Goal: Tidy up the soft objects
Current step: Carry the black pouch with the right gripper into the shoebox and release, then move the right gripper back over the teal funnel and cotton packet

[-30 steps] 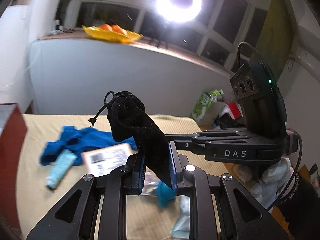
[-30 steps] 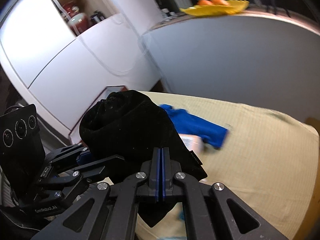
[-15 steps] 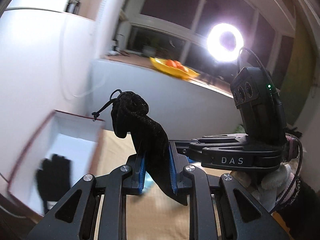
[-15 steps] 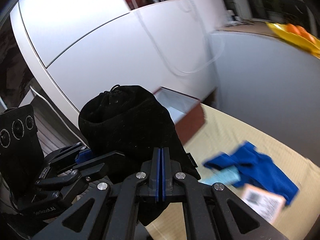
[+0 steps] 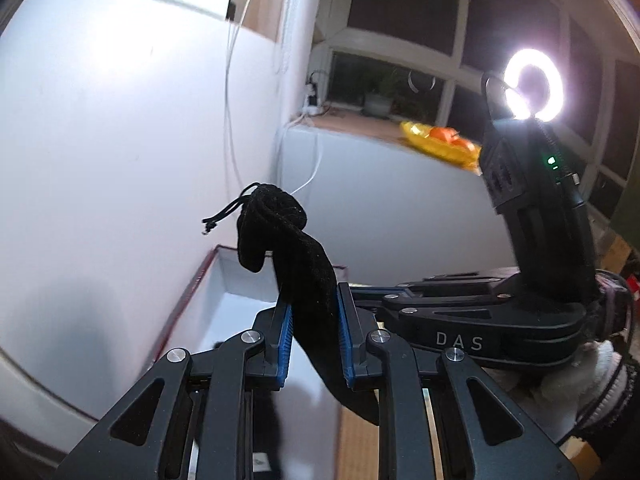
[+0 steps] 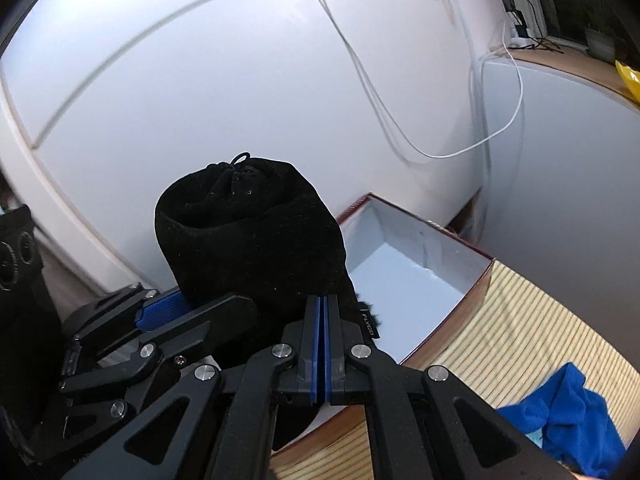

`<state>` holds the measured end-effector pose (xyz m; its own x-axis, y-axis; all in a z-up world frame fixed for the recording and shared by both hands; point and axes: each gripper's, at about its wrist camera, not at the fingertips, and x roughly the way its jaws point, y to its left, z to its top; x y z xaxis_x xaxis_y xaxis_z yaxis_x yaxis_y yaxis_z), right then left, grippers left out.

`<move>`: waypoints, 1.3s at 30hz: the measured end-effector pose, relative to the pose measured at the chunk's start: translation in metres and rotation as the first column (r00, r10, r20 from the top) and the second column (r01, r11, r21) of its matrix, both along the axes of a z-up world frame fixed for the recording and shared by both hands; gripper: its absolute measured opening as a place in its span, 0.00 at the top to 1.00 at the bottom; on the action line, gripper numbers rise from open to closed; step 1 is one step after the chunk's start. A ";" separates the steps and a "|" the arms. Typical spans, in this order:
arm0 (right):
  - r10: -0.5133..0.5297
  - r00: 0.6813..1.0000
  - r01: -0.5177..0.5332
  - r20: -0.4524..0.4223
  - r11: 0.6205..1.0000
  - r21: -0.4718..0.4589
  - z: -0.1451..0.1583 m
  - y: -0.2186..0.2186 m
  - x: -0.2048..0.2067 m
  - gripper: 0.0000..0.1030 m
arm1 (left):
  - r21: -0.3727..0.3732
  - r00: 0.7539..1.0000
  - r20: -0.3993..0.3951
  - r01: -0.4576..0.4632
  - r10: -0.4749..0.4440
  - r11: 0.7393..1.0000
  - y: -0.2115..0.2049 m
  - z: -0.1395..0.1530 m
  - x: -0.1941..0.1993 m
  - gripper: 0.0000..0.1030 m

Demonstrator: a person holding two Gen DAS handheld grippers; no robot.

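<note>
A black drawstring pouch [image 5: 294, 264] hangs in the air, gripped from two sides. My left gripper [image 5: 314, 320] is shut on its lower part, the blue pads pressing both flanks. My right gripper [image 6: 322, 340] has its pads together on a thin edge of the pouch [image 6: 248, 240] near a small label. In the left wrist view the right gripper [image 5: 372, 294] reaches in from the right. The left gripper [image 6: 168, 308] shows at the left of the right wrist view. Just beyond and below the pouch is an open red-rimmed box [image 6: 404, 268] with a white inside.
The box stands on a striped straw mat [image 6: 500, 344] against a white cabinet wall [image 6: 240, 80]. A blue cloth [image 6: 560, 412] lies on the mat at the lower right. A yellow dish with oranges [image 5: 444, 144] sits on the far ledge. White cables hang down the wall.
Both grippers have swung left together with the pouch, from over the mat with the blue cloth to just before the open box. Neither grip has changed.
</note>
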<state>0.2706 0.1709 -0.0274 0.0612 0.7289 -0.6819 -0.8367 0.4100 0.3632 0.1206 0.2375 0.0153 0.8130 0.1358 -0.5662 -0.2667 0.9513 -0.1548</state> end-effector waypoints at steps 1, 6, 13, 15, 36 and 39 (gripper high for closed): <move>-0.018 1.000 0.019 0.013 1.000 -0.017 -0.003 0.003 0.002 0.98 | -0.006 1.000 -0.016 -0.005 0.005 1.000 0.005 -0.005 0.006 0.82; -0.077 0.997 0.077 0.014 0.995 -0.066 -0.017 0.003 0.012 0.90 | -0.008 0.996 -0.062 -0.069 0.069 0.998 0.024 -0.024 0.028 0.80; -0.111 0.993 0.112 0.027 0.991 -0.067 -0.023 -0.015 0.018 0.64 | 0.015 0.989 -0.075 -0.123 0.124 0.992 0.028 -0.030 0.033 0.51; -0.121 0.992 0.122 0.033 0.991 -0.056 -0.021 -0.023 0.020 0.57 | 0.018 0.990 -0.070 -0.125 0.126 0.992 0.025 -0.028 0.029 0.51; -0.300 0.947 0.304 0.112 0.952 -0.027 0.023 -0.183 -0.011 0.46 | -0.006 0.999 0.017 0.034 -0.033 0.999 -0.051 -0.002 -0.019 0.51; -0.331 0.932 0.340 0.148 0.940 -0.042 0.023 -0.214 -0.021 0.45 | -0.022 0.997 0.017 0.076 -0.076 0.997 -0.066 -0.004 -0.022 0.51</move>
